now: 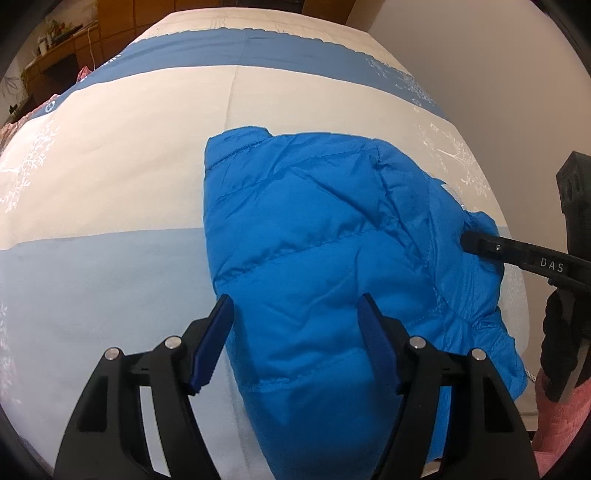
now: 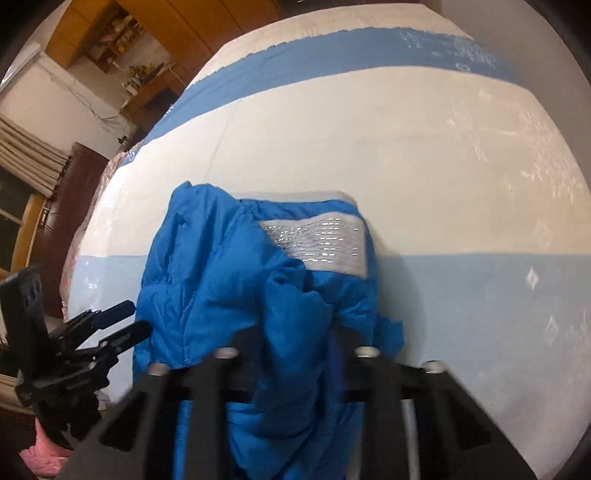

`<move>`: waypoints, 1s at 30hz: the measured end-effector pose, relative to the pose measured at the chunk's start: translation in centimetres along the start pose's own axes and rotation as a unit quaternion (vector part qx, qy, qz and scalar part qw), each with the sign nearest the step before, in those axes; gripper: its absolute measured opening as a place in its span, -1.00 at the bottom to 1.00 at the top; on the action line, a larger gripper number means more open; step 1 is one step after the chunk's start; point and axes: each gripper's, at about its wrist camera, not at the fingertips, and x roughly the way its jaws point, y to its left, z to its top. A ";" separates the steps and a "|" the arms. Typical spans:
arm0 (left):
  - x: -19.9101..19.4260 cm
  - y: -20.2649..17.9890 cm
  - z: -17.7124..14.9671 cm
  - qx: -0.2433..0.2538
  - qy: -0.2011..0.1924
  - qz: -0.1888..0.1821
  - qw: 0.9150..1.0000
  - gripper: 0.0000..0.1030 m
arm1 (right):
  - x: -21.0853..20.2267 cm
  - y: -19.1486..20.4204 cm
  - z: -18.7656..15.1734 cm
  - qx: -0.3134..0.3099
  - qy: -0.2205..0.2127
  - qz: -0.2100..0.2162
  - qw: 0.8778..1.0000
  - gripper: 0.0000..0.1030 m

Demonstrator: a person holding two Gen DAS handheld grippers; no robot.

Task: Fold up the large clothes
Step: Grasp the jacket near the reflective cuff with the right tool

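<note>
Lying: jacket (image 1: 325, 236), bright blue and quilted, on the bed (image 1: 122, 155), its bulk across the cream and pale-blue bands of the cover (image 2: 461, 177).
Jacket shape: bunched and partly folded over itself; in the right wrist view a grey, silvery lining (image 2: 325, 240) shows at its top.
Left gripper (image 1: 295, 314): jaws spread wide, blue pads (image 1: 212, 347) on either side of the jacket's near end; nothing pinched between them.
Left gripper contact: whether the pads touch the fabric cannot be told; the jacket fills the gap between them in the left wrist view.
Left gripper, other view: seen at the left edge of the right wrist view (image 2: 125, 321), fingertips parted, just beside the jacket's left edge.
Right gripper (image 2: 295, 332): fingers buried in blue fabric, which drapes over and between them; the tips are hidden, so how far apart they stand cannot be told.
Right gripper, other view: one black finger (image 1: 480, 245), marked DAS, lies against the jacket's right edge in the left wrist view; the second finger does not show there.
Cover: cream, mid-blue and pale-blue bands with white prints near the edges.
Surroundings: wooden cabinets (image 2: 177, 33) beyond the bed, pink fabric (image 1: 565, 417) at the near corner, plain wall (image 1: 498, 74) on the right.
</note>
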 end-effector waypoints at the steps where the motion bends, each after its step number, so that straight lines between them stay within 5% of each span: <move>1: -0.2 -0.1 0.0 -0.001 -0.003 -0.002 1.000 0.31 | -0.3 -0.2 -0.2 -0.002 -0.004 0.000 1.000 -0.80; 7: -0.8 -1.1 0.6 -0.001 -0.011 -0.037 0.999 0.31 | -1.3 -3.4 -1.9 0.045 -0.009 -0.004 0.999 -0.85; 15: 2.9 -2.1 -0.2 0.028 0.009 -0.026 0.999 0.45 | 2.0 -5.9 -4.2 0.087 0.006 0.000 0.996 -0.80; 20: 3.8 -1.3 0.2 0.016 0.026 -0.035 0.999 0.47 | 3.1 -4.0 -3.9 0.065 0.009 -0.034 0.997 -0.77; 23: 3.0 -0.7 1.3 -0.001 0.035 -0.043 0.998 0.28 | 1.8 -2.7 -3.1 0.066 0.004 -0.043 0.997 -0.73; 30: -1.4 -1.3 2.6 -0.012 -0.020 -0.073 0.997 0.07 | -4.1 2.2 -3.0 0.014 -0.074 -0.070 0.995 -0.57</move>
